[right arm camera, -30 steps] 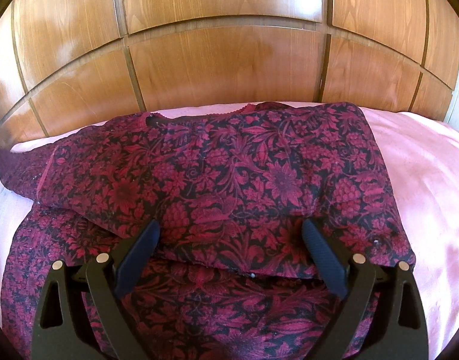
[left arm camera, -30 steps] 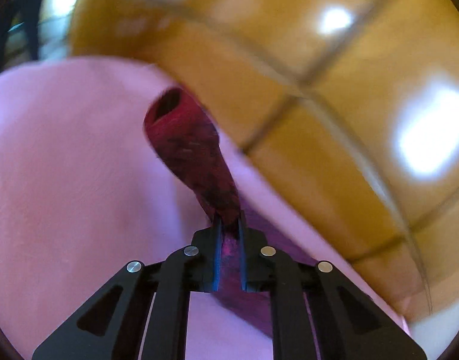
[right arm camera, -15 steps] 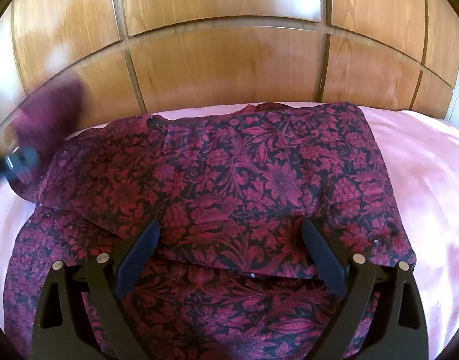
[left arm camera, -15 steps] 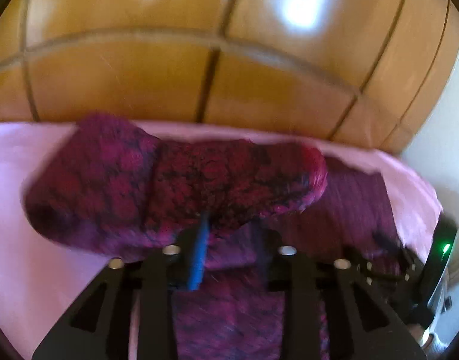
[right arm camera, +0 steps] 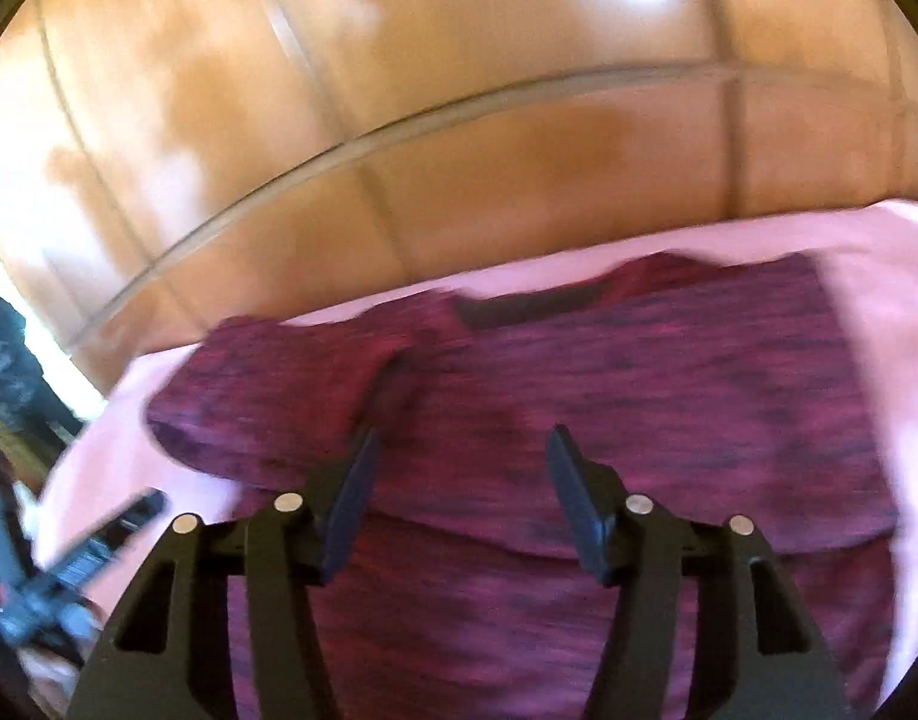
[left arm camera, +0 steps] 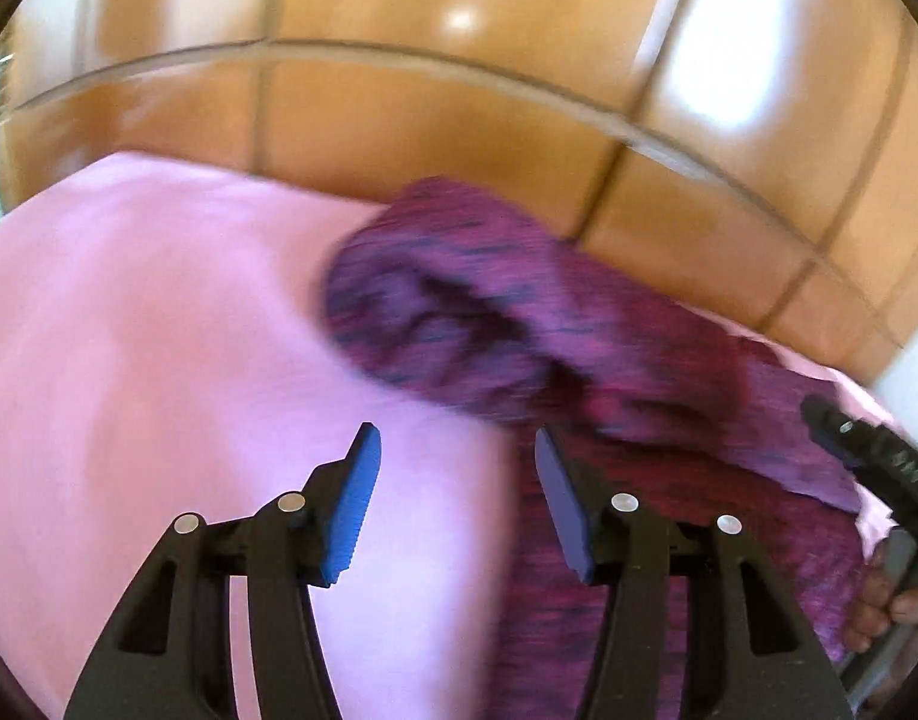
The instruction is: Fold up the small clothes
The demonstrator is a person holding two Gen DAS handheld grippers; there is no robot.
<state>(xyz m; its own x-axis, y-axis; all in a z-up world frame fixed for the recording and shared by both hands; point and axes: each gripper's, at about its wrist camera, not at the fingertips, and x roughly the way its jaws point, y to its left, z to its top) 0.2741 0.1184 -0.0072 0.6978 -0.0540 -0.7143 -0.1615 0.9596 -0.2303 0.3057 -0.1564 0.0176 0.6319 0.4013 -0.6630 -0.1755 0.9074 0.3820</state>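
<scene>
Left hand-held gripper (left arm camera: 453,468) opening, nothing between jaws; right hand-held gripper (right arm camera: 459,468) closing, empty, over garment (right arm camera: 639,396) near bed (left arm camera: 129,330) head edge; sleeve (left arm camera: 459,312) folded inward; flatten sleeve before next fold.

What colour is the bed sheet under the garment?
Pink bed sheet, clearest in the left wrist view.

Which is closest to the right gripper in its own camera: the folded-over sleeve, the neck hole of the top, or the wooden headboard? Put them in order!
From the right gripper, in the right wrist view:
1. Sleeve, just ahead, to the left.
2. Neck hole, farther up the garment, near its top edge.
3. Wooden headboard, behind the bed, farthest.
</scene>
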